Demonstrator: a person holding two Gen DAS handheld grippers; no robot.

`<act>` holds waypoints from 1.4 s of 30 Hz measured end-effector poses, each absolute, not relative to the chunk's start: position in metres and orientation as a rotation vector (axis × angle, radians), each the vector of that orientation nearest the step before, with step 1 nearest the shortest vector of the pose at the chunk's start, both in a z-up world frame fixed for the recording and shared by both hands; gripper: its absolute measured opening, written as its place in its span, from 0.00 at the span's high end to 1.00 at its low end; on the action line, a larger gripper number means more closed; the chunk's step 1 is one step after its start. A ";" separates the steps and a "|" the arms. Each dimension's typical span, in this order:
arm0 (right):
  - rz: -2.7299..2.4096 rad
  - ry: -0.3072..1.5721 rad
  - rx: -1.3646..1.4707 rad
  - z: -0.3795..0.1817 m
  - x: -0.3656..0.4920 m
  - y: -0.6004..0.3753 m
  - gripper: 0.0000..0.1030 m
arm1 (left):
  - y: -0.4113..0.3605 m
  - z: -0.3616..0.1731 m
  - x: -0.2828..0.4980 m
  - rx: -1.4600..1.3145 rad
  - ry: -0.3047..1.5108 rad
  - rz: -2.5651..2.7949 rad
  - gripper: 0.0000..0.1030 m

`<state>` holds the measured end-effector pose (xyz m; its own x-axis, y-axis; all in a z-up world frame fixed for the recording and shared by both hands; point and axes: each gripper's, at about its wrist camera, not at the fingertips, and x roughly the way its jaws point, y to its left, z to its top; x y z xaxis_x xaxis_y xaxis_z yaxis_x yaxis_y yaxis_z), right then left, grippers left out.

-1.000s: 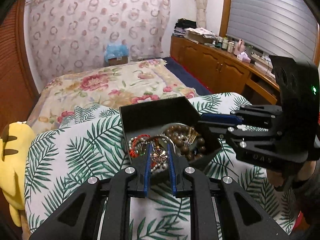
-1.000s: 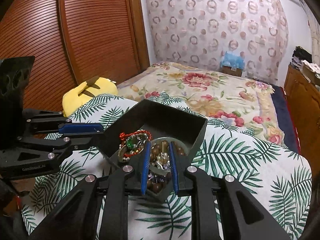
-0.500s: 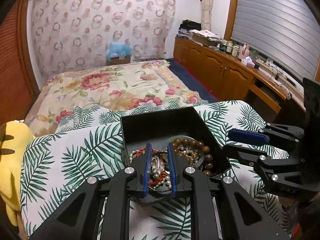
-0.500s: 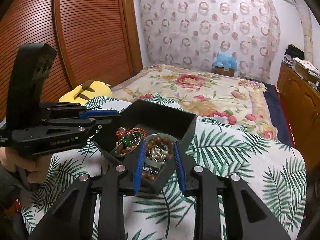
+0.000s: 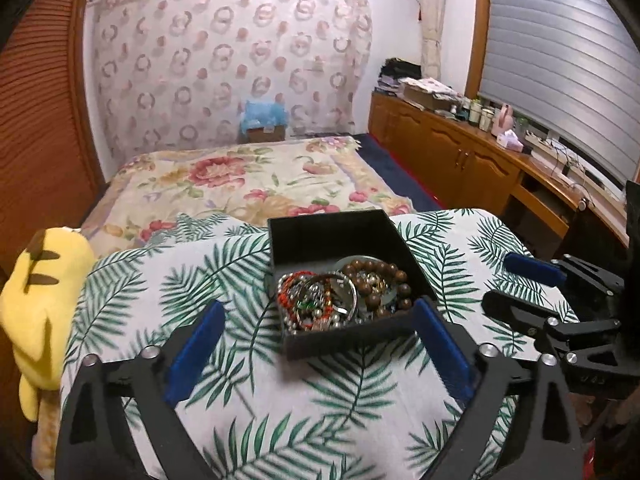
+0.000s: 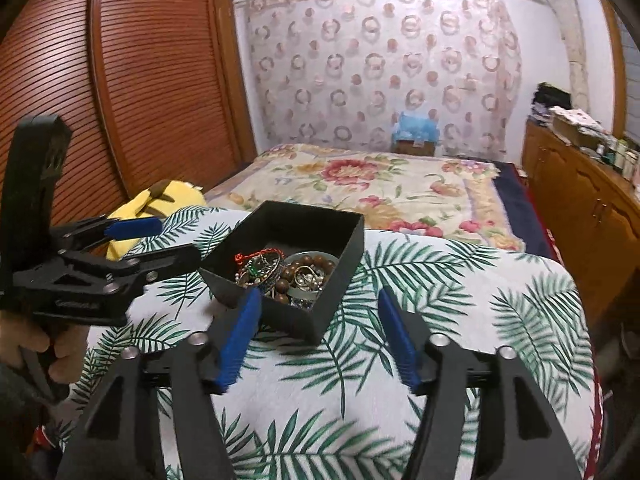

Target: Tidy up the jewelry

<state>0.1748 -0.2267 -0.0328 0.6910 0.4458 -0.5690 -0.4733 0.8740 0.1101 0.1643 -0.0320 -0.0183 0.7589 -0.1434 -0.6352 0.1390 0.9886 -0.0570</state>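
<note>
- A black box [image 5: 332,240] is seen standing open on a leaf-patterned cloth [image 5: 224,280] that covers the table.
- Inside the box, jewelry is heaped against the near wall: a brown bead bracelet [image 5: 380,276] on the right and a tangle of red-beaded and metal pieces [image 5: 312,300] on the left. The far half of the box floor is bare.
- The left tongs [image 5: 316,344] are held just short of the box's near wall, their jaws spread wide and opening; the near wall of the box is seen in line between the blue pads [image 5: 196,344], untouched by them.
- The right tongs [image 6: 320,336] are held at the box's near corner, their jaws parted and opening; the corner is seen in line between the pads, without contact.
- A hand [image 6: 36,344] is seen on the grip of the left tongs in the right wrist view.
- A yellow plush toy [image 5: 40,292] lies at the left edge of the cloth.
- A floral bedspread [image 5: 248,180] is spread on the bed beyond the table.
</note>
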 end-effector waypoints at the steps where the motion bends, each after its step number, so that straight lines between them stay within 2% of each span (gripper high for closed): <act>1: 0.503 0.615 -0.044 -0.031 0.170 -0.228 0.28 | -0.031 -0.016 0.157 -0.008 0.685 -0.148 0.08; 3: 0.482 0.595 -0.037 -0.026 0.157 -0.231 0.24 | -0.030 -0.012 0.144 -0.006 0.671 -0.139 0.08; 5: 0.470 0.575 -0.024 -0.023 0.145 -0.235 0.14 | -0.030 -0.009 0.128 -0.001 0.655 -0.127 0.08; 10: 0.432 0.532 -0.004 -0.014 0.119 -0.245 0.02 | -0.031 -0.001 0.099 0.008 0.635 -0.097 0.08; 18: 0.378 0.477 0.013 -0.001 0.090 -0.256 0.02 | -0.033 0.009 0.068 0.021 0.599 -0.072 0.08; 42: 0.376 0.450 0.004 0.008 0.075 -0.252 0.02 | -0.029 0.019 0.053 0.016 0.563 -0.046 0.08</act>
